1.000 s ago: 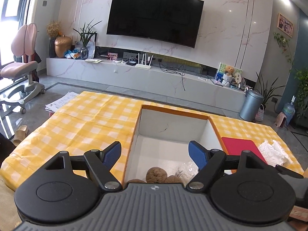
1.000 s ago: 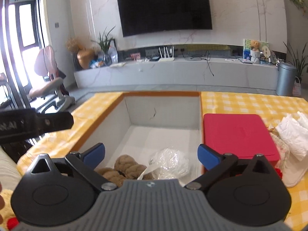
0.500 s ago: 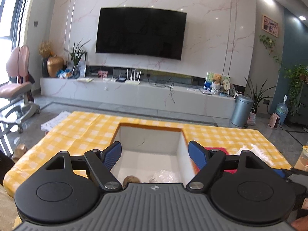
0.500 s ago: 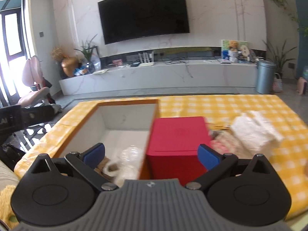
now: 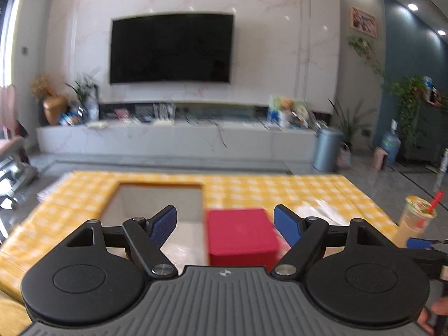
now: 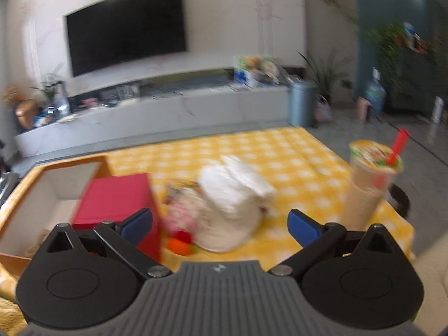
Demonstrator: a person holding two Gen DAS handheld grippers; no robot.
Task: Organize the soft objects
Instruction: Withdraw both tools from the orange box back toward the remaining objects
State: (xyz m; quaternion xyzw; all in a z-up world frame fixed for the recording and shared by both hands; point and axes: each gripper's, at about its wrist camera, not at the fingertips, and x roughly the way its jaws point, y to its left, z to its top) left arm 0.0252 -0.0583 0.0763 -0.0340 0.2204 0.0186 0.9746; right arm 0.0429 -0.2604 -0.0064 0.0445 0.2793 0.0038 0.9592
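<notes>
A white soft bundle (image 6: 232, 204) lies on the yellow checked cloth (image 6: 280, 154) with a pink patterned soft item (image 6: 182, 215) and a red and orange piece (image 6: 180, 240) beside it. My right gripper (image 6: 219, 225) is open and empty, just short of this pile. An open orange-rimmed white box (image 6: 50, 184) stands at the left; it also shows in the left wrist view (image 5: 156, 201). My left gripper (image 5: 225, 224) is open and empty, held back from the box and a red box (image 5: 240, 235). The box's contents are hidden.
The red box (image 6: 114, 198) stands between the white box and the soft pile. A drink cup with a red straw (image 6: 369, 182) stands at the table's right edge, also in the left wrist view (image 5: 414, 218). A TV wall and a low cabinet lie beyond.
Both grippers have swung to the right and drawn back from the white box. The right view now faces the soft pile and the cup. Both stayed open.
</notes>
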